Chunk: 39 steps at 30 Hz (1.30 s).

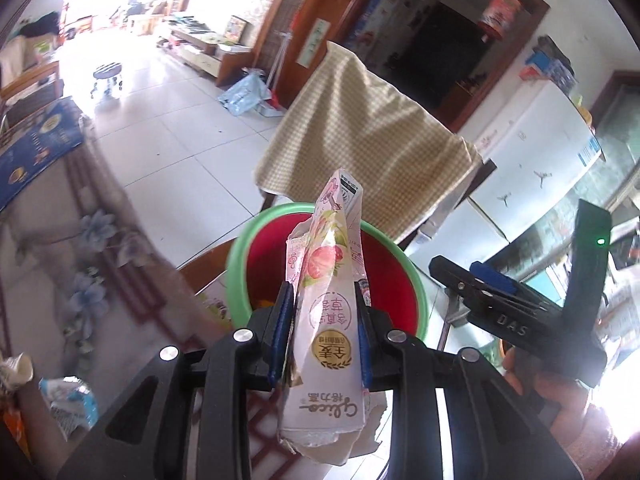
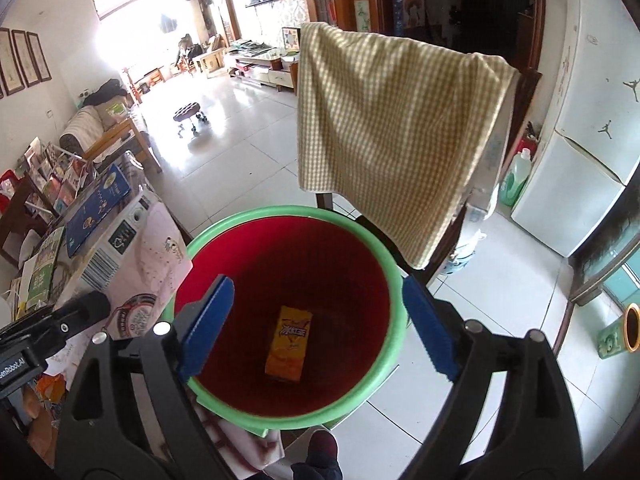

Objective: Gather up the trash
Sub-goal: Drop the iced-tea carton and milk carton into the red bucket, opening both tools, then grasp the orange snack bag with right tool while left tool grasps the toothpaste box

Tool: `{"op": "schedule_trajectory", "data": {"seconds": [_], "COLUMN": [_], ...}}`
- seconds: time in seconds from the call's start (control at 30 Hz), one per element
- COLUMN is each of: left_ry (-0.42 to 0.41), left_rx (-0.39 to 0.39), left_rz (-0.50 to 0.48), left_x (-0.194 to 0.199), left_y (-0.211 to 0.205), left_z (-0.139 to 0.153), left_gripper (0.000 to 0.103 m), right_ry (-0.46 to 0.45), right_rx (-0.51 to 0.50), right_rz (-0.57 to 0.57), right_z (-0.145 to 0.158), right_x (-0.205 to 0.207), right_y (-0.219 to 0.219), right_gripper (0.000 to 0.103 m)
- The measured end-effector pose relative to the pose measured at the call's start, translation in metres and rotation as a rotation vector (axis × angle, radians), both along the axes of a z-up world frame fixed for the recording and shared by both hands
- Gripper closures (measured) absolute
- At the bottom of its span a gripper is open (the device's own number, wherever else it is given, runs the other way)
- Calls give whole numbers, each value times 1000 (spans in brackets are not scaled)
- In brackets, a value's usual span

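The red bin [image 2: 288, 312] with a green rim sits at the table's edge beside a cloth-draped chair [image 2: 392, 128], within easy reach for dropping trash. The right gripper [image 2: 316, 328] hangs over its mouth with jaws spread, empty; an orange carton [image 2: 286, 346] lies on the bin's floor. The left gripper [image 1: 324, 320] clamps a pink snack wrapper [image 1: 328, 312] upright near the bin's rim, apparently ready to drop it.

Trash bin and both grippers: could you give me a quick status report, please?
Left gripper shut on pink snack wrapper, near the bin. Right gripper open, empty, over the bin. Orange carton lies inside. Nothing blocking the opening.
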<state>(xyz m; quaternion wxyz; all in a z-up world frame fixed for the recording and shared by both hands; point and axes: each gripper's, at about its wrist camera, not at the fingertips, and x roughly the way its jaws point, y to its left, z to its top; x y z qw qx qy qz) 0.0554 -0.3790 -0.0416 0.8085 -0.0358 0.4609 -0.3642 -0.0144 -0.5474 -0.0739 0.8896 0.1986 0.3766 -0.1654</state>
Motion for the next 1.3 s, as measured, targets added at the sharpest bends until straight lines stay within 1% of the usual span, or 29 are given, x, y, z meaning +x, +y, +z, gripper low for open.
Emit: {"op": "schedule_trajectory", "data": {"seconds": [0.03,0.07,0.1,0.27,0.4,0.5,0.6,0.7,0.77,0.83,0.87,0.97,1.03,1.1,1.17,1.2,1.23,1.3], "left_ry": [-5,-13,-25,-49,-45,-60,-71,-60,-46,-31,-26,-14,-5,-13,-13,5,27,50], "left_rx": [5,13,15,3,14,43,79,116,146,196,214,304,343,361,383,396,395,381], "left_rz": [-6,-6,2,50,133,214,334,473,556,651,682,781,820,860,880,889,889,861], "left_x": [0,0,-1,-2,-1,-6,-11,-13,-16,-24,-27,-43,-50,-56,-60,-60,-61,-62], "left_y": [-6,-12,-15,-5,26,60,102,151,180,212,223,264,285,309,324,335,344,361], "left_z": [0,0,2,12,13,14,13,6,-1,-7,-9,-14,-17,-21,-27,-31,-33,-32], "left_gripper": [68,51,39,28,24,23,18,18,18,18,18,18,18,16,16,16,16,16], "right_ry": [-1,-3,-5,-22,-38,-53,-67,-72,-72,-63,-55,-33,-22,-18,-10,10,26,45], "right_rx": [1,3,5,3,11,4,3,8,14,20,29,60,80,94,82,79,88,138], "right_rz": [-12,-24,-29,-16,43,124,223,331,403,486,523,629,670,719,766,785,799,820], "right_z": [0,1,1,6,9,14,19,20,17,10,7,-5,-9,-14,-19,-22,-22,-19], "right_x": [-3,-7,-9,-11,3,19,36,53,61,70,74,82,82,81,81,82,81,80], "right_y": [-3,-7,-10,-8,5,26,53,85,107,133,145,182,200,220,239,251,258,275], "right_gripper": [18,18,18,16,16,16,15,13,13,13,13,13,13,13,12,12,12,12]}}
